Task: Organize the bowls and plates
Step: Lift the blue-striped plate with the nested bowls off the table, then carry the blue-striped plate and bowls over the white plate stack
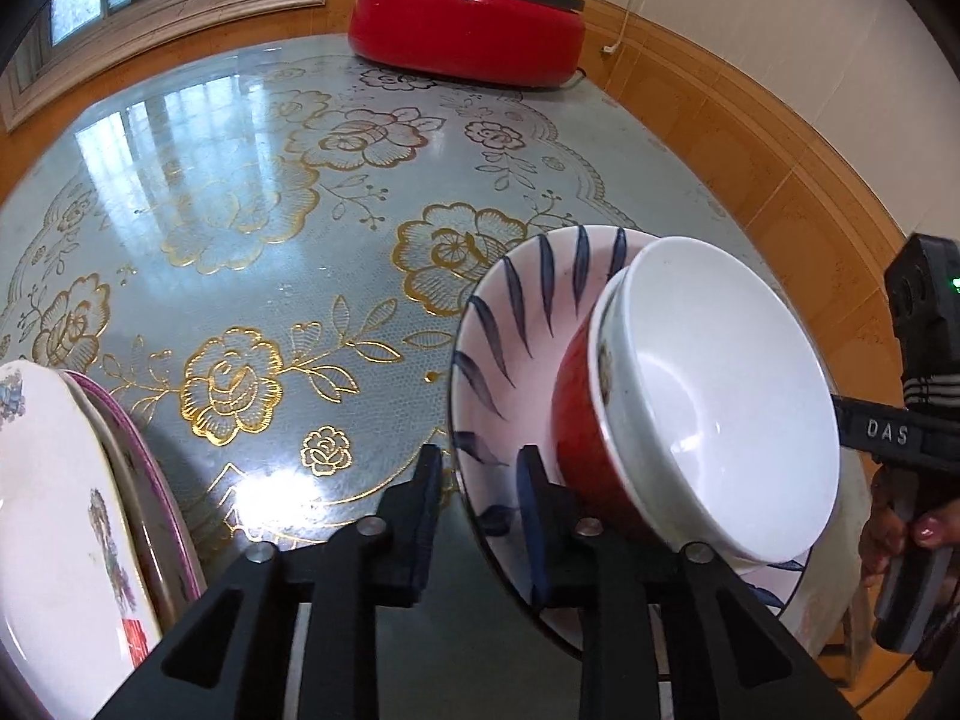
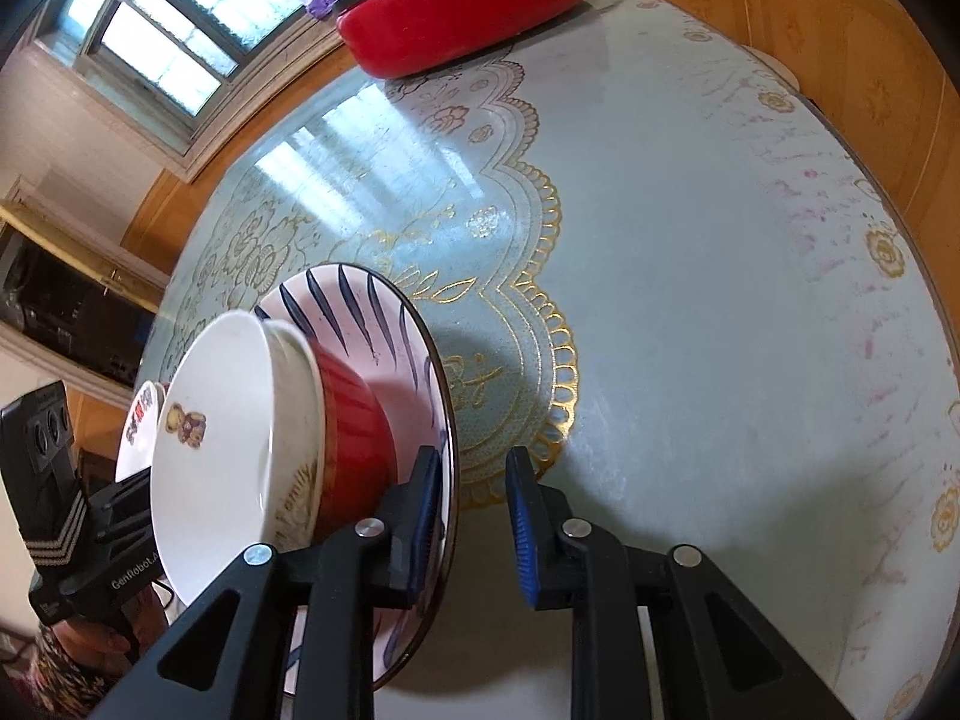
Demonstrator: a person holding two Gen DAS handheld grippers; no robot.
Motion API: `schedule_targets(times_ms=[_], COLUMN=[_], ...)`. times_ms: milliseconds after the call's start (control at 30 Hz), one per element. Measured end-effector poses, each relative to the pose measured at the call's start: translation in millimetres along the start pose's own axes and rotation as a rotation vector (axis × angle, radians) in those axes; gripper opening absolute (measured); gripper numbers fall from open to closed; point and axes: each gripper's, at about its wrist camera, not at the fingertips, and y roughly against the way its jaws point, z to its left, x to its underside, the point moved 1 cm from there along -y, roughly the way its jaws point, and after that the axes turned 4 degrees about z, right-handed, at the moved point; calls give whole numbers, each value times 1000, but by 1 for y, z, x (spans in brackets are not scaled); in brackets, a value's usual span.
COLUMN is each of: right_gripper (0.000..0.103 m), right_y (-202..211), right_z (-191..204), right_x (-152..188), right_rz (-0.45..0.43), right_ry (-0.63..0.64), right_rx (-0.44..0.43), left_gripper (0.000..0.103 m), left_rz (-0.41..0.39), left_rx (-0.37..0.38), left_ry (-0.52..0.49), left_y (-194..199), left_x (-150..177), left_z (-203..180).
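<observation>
A striped plate (image 1: 516, 312) with blue leaf strokes hangs tilted above the table at its right edge. On it lies a red bowl (image 1: 582, 420) with a white bowl (image 1: 720, 390) nested inside. My left gripper (image 1: 480, 510) is shut on the plate's near rim, one finger inside and one outside. In the right wrist view the same plate (image 2: 372, 324), red bowl (image 2: 354, 420) and white bowl (image 2: 222, 468) are at the left. My right gripper (image 2: 471, 510) straddles the rim, open; its outer finger (image 2: 519, 510) stands clear of the plate.
A white flowered plate (image 1: 54, 510) lies on a pink-rimmed plate (image 1: 150, 480) at the near left. A red lidded electric pot (image 1: 468, 18) stands at the far edge of the glass-topped floral table (image 1: 240, 210). A hand (image 1: 900, 528) holds the right gripper's handle past the table edge.
</observation>
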Motion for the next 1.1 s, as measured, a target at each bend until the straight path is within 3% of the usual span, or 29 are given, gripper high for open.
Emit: schedule_targets(times_ms=[133, 233, 400, 467, 567, 767, 1100], right_gripper=[23, 23, 23, 20, 9, 9, 10], right_y=[-1, -4, -4, -5, -7, -6, 1], right_z=[1, 4, 14, 12, 9, 8, 24], right_x=[6, 8, 5, 3, 0, 6, 14], right_rz=[-4, 17, 43, 52, 47, 9, -24], right_ry=[0, 26, 109, 114, 78, 88, 209], right_rx=[-4, -2, 33, 13, -40, -60, 16], left_gripper=[37, 37, 28, 15, 15, 15, 15], left_rz=[-17, -26, -41, -42, -45, -45, -70], left_rx=[1, -4, -12, -12, -19, 2, -2], left_ry=[13, 15, -43, -72, -81, -100, -115], left_y=[3, 4, 5, 4, 3, 3, 5], left_x=[4, 6, 7, 5, 3, 2, 6], left_z=[5, 6, 0, -6, -10, -8, -8])
